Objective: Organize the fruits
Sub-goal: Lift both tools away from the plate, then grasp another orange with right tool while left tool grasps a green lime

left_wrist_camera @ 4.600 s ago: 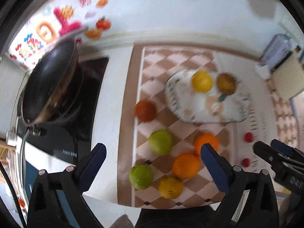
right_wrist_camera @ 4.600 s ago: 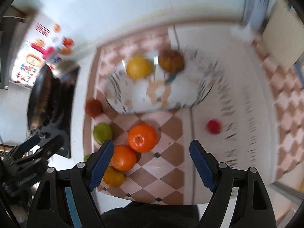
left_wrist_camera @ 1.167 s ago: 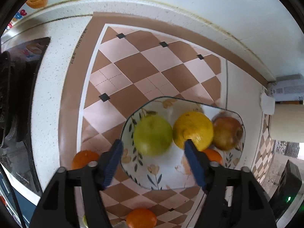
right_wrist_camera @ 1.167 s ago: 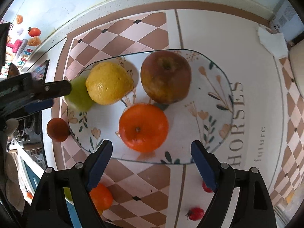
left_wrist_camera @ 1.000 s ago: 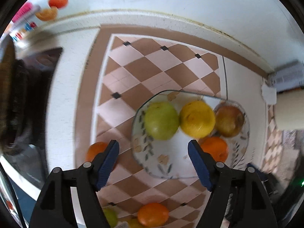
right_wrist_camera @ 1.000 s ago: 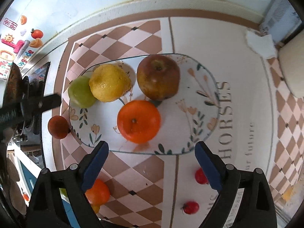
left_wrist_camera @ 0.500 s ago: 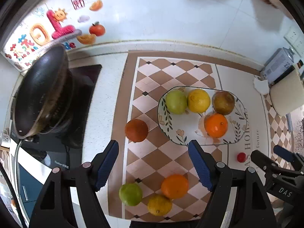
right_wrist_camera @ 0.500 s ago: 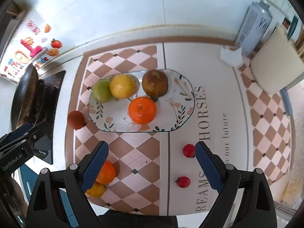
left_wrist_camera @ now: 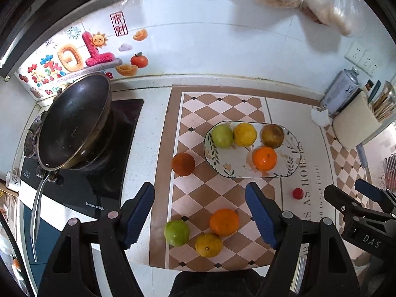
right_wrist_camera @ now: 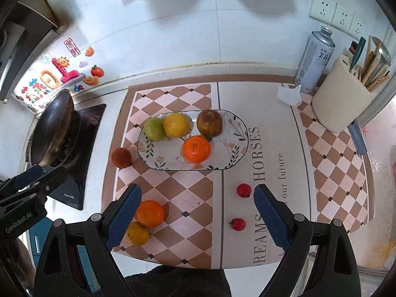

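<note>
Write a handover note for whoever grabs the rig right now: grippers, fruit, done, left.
Left gripper: jaws open, nothing held, above the mat.
Right gripper: jaws open, nothing held.
Plate: holds green apple, lemon, brownish apple, orange.
On the mat, off the plate: reddish-brown fruit beside the plate's left end; green fruit, second orange and yellow citrus near the front edge; two small red fruits to the right.
Done: four fruits plated.
Left: six loose fruits.
</note>
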Tool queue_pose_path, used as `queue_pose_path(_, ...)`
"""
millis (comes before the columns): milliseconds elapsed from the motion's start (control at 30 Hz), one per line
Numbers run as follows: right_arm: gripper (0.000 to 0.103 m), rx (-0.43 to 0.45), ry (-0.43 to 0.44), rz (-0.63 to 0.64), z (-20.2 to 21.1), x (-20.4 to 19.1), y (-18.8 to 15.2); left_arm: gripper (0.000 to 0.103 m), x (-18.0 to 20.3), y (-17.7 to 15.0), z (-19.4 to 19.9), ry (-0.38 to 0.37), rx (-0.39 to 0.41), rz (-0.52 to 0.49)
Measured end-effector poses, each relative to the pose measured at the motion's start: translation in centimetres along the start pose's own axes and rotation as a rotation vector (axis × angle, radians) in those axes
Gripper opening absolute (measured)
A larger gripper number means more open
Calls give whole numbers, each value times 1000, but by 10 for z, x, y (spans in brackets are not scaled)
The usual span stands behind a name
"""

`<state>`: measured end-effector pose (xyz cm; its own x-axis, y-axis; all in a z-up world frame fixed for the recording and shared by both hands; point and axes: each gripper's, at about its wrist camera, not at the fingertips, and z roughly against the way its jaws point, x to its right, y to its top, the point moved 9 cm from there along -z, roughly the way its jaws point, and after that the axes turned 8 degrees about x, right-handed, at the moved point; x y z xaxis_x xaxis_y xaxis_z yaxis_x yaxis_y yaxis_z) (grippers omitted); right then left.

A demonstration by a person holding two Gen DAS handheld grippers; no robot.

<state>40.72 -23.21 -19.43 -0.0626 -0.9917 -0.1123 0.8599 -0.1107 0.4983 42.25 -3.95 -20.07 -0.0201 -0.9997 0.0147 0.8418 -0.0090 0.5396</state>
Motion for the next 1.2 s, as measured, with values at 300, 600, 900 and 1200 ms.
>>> queue_pose_path(300,94,42,-1,-8,21,-3,4,74,-1,-1,12,-1,32,11)
queue_pose_path(600,94,-111,147,-19,-38,-35,-34,95,-34,-18,-12,51,-19,57)
queue_pose_path(900,91,-410,242,-43,-165,-84,-112,95,-100,-94,-78,162,-254,159)
queue_pose_path(1200,69,-490,192,95,-218,-115,-152,95,-104,-139,-114,140,-410,215)
